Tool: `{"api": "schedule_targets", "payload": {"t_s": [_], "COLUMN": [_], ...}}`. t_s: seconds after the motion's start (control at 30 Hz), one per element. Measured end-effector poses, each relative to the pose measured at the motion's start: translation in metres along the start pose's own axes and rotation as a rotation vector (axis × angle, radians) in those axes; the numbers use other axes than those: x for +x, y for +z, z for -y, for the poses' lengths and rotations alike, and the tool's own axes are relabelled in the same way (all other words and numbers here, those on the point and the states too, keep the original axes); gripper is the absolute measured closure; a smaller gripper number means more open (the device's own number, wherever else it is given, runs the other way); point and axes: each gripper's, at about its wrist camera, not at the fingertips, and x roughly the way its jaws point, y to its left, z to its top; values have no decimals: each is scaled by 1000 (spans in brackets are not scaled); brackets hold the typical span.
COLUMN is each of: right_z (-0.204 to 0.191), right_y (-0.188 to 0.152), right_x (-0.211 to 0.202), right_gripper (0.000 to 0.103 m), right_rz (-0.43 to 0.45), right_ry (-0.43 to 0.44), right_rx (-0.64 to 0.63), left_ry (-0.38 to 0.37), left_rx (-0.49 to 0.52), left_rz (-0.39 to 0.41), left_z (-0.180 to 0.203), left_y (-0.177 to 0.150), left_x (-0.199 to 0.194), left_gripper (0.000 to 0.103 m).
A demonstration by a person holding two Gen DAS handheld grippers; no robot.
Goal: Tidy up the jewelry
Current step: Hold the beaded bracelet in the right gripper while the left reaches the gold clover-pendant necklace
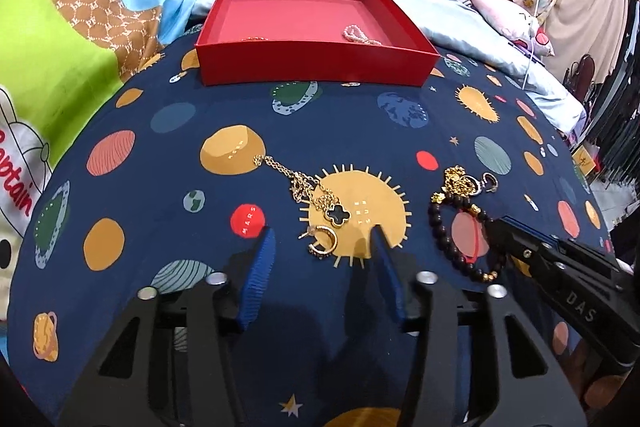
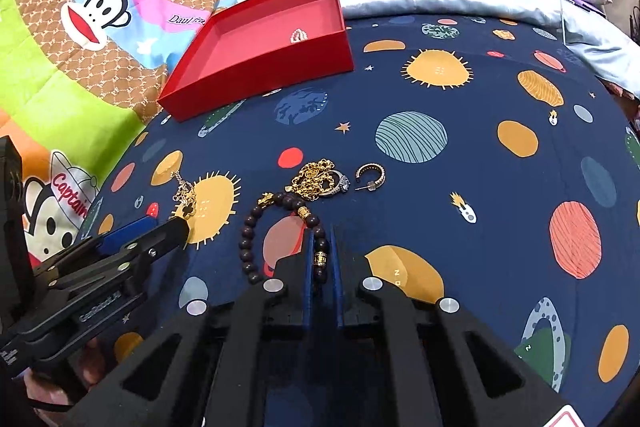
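Though side by side at the near edge of the bed (image 1: 160, 187), not alike in state. Right hand-held gripper (image 2: 323, 231): jaws all but together, clamped on the near arc of the bracelet (image 2: 245, 247), a gold bead pinched between the pads. Rest of the loop flat on the sheet, spread leftward and away.

Left hand-held gripper (image 1: 323, 233): jaws part open, holding nothing, straddling a gold hoop (image 1: 322, 245), pads clear of it on both sides. Just beyond that hoop, touching or nearly so, a black clover pendant (image 1: 337, 214) on a chain (image 1: 280, 167) trailing away and to the left. Long axis of the chain slanted across the line of the jaws, not along it. Likely next for the left: close on the hoop alone, taking care not to snag the pendant.

Farther out, just past the bracelet's far arc: a gold heap (image 2: 314, 179), a ring (image 2: 340, 183) against it, a second hoop (image 2: 371, 175) just beside.

Farthest, toward the far edge of the bed: open red box (image 1: 312, 65), straight ahead of the left hand-held gripper, ahead and leftward of the right one, well apart from both. Inside, by its near wall, a pearl piece (image 1: 360, 35). For the right, load in hand, probably a lift and a carry forward and left.
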Motion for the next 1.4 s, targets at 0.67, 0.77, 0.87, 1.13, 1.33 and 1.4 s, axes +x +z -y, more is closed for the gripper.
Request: {"api": "schedule_targets", "payload": {"t_s": [0.67,0.77,0.87,1.13,1.33,1.4], "right_z": [-3,-2,0,0,0,-1], "right_y": [-15,-15,-13,-12,-12,-12], "right_x": [-14,-12,-10,-9,-8,-7], "right_gripper": [95,95,95,95,95,95], "right_rz": [2,-2,-5,-7,-9,-7], "right_ry": [54,55,57,59,58,58], "right_rx": [6,10,20,19,21,21], "left_ry": [-43,-62,-47,-15,-28,-39], "left_rx": [-62,-73,-50,0,-3,-13], "left_rz": [-6,-9,-6,-6,-6,-4], "left_z": [-10,-9,-3,7,5,3], "left_y": [10,15,17,19,19,19], "left_x": [4,7,11,18,19,18], "left_gripper": [70,70,70,90,93,93]}}
